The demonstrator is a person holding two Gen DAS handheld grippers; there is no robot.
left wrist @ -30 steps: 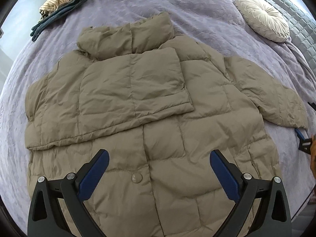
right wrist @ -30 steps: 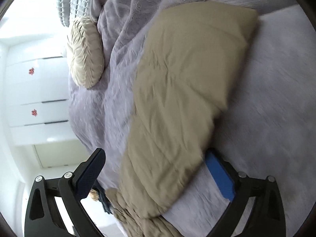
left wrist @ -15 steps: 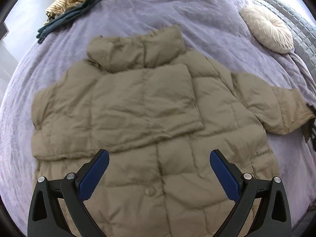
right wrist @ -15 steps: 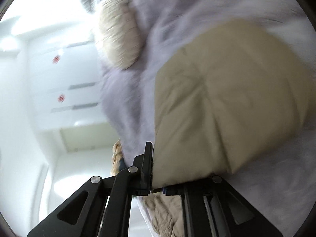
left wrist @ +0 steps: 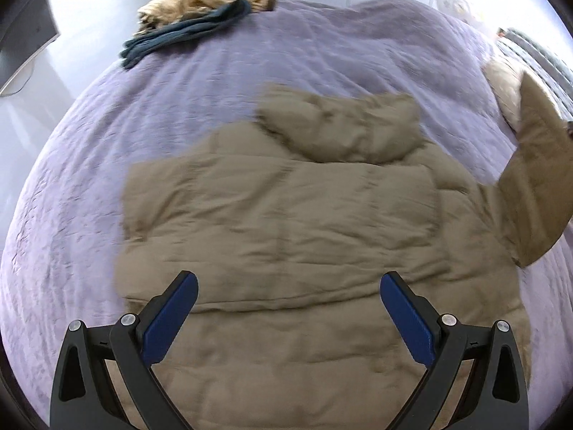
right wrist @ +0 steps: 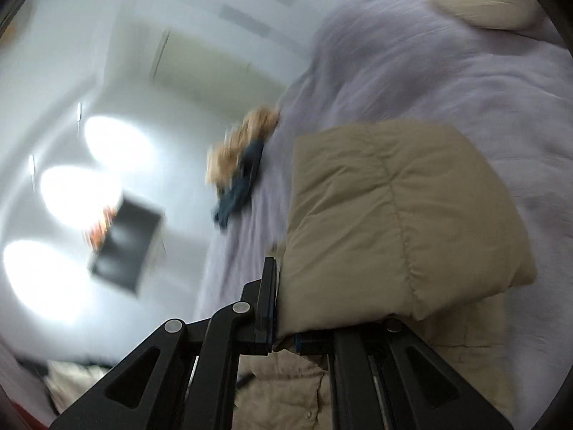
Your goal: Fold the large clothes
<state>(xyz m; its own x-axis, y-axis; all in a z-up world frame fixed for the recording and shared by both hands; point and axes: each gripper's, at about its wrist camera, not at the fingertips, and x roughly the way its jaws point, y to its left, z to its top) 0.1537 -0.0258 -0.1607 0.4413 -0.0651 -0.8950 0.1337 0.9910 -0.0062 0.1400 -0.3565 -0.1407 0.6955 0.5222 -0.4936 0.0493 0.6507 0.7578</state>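
Jacket (left wrist: 304, 236) is lying on the bed (left wrist: 107, 165) ahead of your left gripper (left wrist: 288, 317), whose jaws are standing apart. One sleeve is already folded across. Your right gripper (right wrist: 283, 337) is clamping the other sleeve (right wrist: 394, 215), lifted; body folds remaining.

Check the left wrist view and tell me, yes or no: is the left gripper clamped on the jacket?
No. The left gripper stands wide open above the tan jacket, its blue pads spread apart with nothing pinched between them.
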